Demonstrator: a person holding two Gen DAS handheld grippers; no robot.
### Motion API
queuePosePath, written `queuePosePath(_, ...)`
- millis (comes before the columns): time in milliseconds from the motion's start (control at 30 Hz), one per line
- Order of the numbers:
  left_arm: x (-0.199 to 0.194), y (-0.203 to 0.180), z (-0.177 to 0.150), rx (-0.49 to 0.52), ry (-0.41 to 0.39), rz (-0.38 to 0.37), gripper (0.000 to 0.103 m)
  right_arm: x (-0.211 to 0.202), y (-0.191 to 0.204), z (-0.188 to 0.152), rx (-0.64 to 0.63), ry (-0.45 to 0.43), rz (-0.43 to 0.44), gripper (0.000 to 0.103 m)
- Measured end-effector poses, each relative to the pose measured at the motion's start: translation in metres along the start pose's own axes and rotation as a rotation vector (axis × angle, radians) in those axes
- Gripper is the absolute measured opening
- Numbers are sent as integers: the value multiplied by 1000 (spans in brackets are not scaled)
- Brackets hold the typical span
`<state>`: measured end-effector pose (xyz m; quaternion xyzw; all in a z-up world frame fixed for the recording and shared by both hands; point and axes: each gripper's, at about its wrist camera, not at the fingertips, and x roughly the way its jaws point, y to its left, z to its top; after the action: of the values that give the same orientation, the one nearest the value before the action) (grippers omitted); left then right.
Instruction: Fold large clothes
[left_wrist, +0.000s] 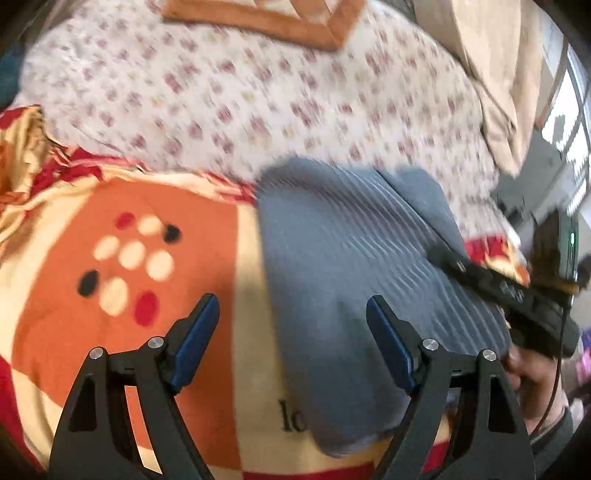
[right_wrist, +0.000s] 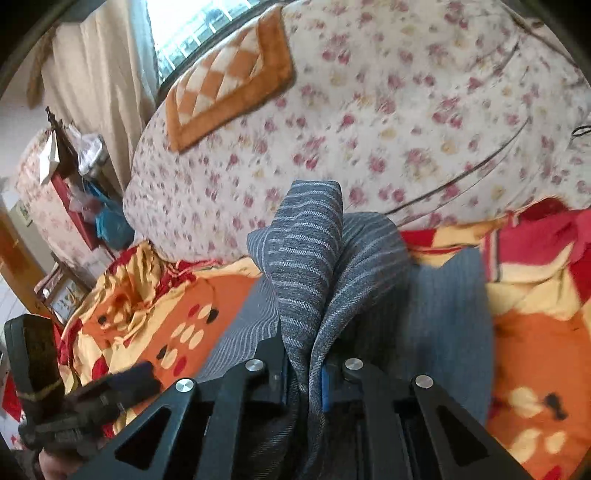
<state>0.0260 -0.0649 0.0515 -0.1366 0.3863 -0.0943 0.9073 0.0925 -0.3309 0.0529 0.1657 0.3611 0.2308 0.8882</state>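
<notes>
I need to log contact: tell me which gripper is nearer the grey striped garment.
Right. The right gripper is shut on a fold of the grey striped garment. The left gripper is open just off its edge, gripping nothing.

Orange-red blanket (left_wrist: 207, 206) near floral bedsheet (left_wrist: 229, 96); checkered cushion (right_wrist: 229, 81) on sheet; beige curtain (right_wrist: 99, 74) behind.

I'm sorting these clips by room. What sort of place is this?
Most likely a bedroom at home: a bed under a floral sheet and an orange blanket, with a curtain beside a window.
</notes>
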Motion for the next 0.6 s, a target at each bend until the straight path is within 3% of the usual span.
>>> queuePosePath(200, -1, 1, -2, -29, 62, 6, 82, -17, -47, 4, 76, 24, -30, 11)
queuePosePath(300, -8, -9, -1, -4, 55, -1, 82, -20, -60, 1, 105, 32, -5, 11)
queuePosePath(333, -9, -13, -2, 14, 46, -6, 82, -13, -65, -4, 124, 71, 12, 12)
queuePosePath(433, -1, -25, -6, 63, 54, -73, 82, 17, -84, -23, 224, 218, -30, 24)
queuePosePath(533, 14, -40, -15, 139, 84, -122, 82, 12, -95, -26, 316, 198, 13, 33)
queuePosePath(600, 16, -45, -20, 169, 64, -138, 82, -4, -93, -24, 339, 176, 5, 35)
